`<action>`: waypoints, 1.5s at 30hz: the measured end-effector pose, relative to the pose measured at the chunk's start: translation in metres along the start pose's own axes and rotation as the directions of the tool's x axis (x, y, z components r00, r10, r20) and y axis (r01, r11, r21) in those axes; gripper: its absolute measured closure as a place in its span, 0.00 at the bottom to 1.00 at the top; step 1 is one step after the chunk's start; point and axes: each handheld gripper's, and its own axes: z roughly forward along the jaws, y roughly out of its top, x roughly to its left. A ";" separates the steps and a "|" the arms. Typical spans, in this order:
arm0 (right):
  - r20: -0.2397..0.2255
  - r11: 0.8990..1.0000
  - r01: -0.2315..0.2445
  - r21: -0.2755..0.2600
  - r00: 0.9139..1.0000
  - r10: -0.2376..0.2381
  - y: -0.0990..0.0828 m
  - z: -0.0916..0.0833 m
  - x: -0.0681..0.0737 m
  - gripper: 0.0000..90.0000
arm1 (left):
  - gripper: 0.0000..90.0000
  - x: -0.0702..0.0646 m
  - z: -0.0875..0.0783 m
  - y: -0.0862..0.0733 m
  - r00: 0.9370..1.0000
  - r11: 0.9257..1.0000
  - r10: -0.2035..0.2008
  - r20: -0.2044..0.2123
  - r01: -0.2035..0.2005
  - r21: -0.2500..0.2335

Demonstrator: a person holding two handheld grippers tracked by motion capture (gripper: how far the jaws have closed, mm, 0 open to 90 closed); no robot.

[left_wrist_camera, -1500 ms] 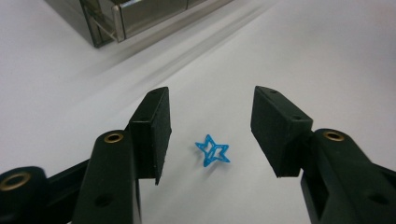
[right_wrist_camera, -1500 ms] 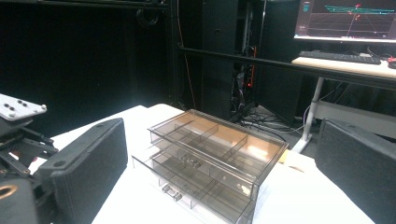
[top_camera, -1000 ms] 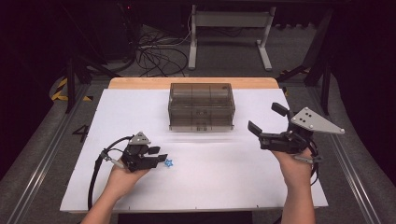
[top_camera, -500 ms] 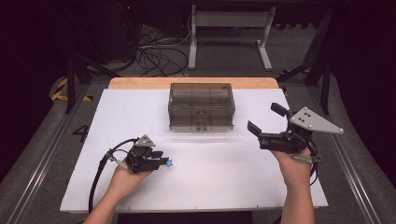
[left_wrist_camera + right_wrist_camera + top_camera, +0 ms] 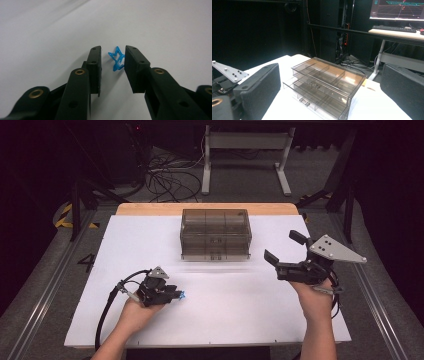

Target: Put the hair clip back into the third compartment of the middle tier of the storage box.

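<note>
1. L gripper [image 5: 113,58]: its jaws have just been closing round the blue star [image 5: 116,58], and vs a sec ago my L hand has slid a touch toward it. In the left gripper view the star sits between the two black pads, near their tips.
2. Grip state, L: not clamped yet. There's a clear gap on the left pad's side; the right pad looks to be just at the star's edge, maybe brushing it, but the angle is poor so I won't call contact. I count it as open w/ the star inside.
3. What that means: I judge this as the pick step, nearly there. A bit more squeeze should trap it, provided it doesn't skid out on the smooth sheet.
4. The star itself: small, thin, translucent blue outline shape w/ open centre, lying on the white table [image 5: 225,315]. In the high view it's a blue speck [image 5: 183,295] at the L gripper's [image 5: 176,294] tips, front-left area, well apart from the drawer box [image 5: 215,234].
5. R gripper [image 5: 285,251]: jaws spread wide, nothing in them, held above the table right of the box. It hasn't budged. Its own view looks at the smoky clear drawer box [image 5: 324,85], both drawers shut.
</note>
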 end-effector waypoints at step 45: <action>-0.011 1.000 0.005 0.000 1.000 -0.005 0.000 0.002 0.001 0.04 | 0.97 -0.030 -0.020 0.014 0.991 0.982 0.130 0.019 -0.126 -0.138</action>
